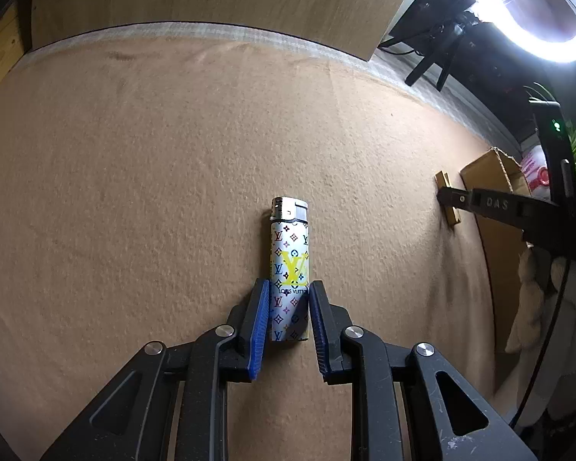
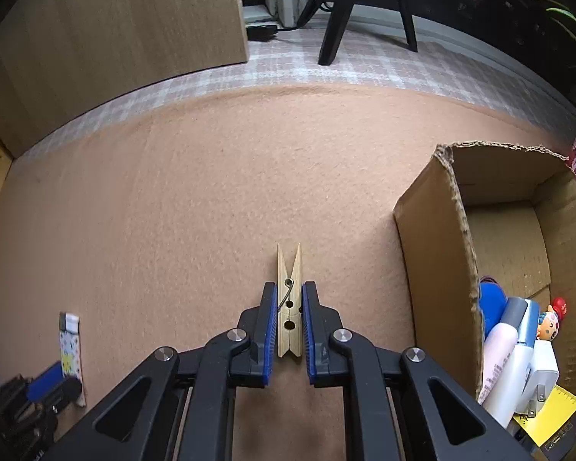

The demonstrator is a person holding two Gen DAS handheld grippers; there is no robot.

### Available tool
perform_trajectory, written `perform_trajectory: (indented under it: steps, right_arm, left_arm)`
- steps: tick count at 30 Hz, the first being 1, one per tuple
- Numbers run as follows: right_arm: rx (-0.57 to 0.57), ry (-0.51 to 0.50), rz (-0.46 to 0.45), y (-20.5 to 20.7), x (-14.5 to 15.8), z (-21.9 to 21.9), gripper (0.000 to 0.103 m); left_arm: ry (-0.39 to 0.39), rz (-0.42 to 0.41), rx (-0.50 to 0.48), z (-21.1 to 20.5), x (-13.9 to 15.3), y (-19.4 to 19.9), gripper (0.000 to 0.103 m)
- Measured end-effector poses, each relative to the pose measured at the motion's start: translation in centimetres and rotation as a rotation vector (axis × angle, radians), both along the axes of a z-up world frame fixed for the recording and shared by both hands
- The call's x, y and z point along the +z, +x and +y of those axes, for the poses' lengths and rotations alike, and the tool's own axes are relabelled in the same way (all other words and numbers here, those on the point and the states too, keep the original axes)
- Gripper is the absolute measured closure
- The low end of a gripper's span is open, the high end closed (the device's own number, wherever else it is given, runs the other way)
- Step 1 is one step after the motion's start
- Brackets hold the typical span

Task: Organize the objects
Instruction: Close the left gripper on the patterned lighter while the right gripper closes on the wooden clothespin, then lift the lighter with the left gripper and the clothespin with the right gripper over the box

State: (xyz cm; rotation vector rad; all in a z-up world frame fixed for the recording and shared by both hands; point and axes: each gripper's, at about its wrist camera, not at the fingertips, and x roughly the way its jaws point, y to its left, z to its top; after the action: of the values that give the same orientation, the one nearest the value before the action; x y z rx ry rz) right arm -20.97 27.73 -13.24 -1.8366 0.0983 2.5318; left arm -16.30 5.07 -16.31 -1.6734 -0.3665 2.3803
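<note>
Both tongs are clamped on the cloth, left gripper (image 1: 289,288) pinching the lighter (image 1: 290,269), right gripper (image 2: 289,290) squeezing the clothespin (image 2: 289,299); pickup step, I'd say, with lifts toward the cardboard box (image 2: 437,238) at right next.

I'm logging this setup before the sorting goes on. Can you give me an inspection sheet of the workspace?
Surface: tan felt cloth, bare between items.
Job's things: patterned lighter and wooden clothespin lying flat; cardboard box holding bottles and a figurine.
Clutter: nothing seen loose.
Grippers: left gripper clamps the lighter; right gripper clamps the clothespin.
Cables: black cable by the cloth's edge.
Surroundings: wooden panel, ring light, plant leaves.
</note>
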Motion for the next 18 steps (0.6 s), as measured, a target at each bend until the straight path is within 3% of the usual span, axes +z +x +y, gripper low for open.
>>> perform_trajectory:
  steps: [7, 18]
  right_arm:
    - [0.045, -0.043, 0.005, 2.6, -0.9, -1.4, 0.092]
    - [0.016, -0.161, 0.113, 9.7, 2.3, 1.2, 0.092]
  left_arm:
    - [-0.017, 0.011, -0.012, 0.1, 0.1, -0.5, 0.080]
    - [0.100, 0.017, -0.028, 1.6, 1.5, -0.1, 0.081]
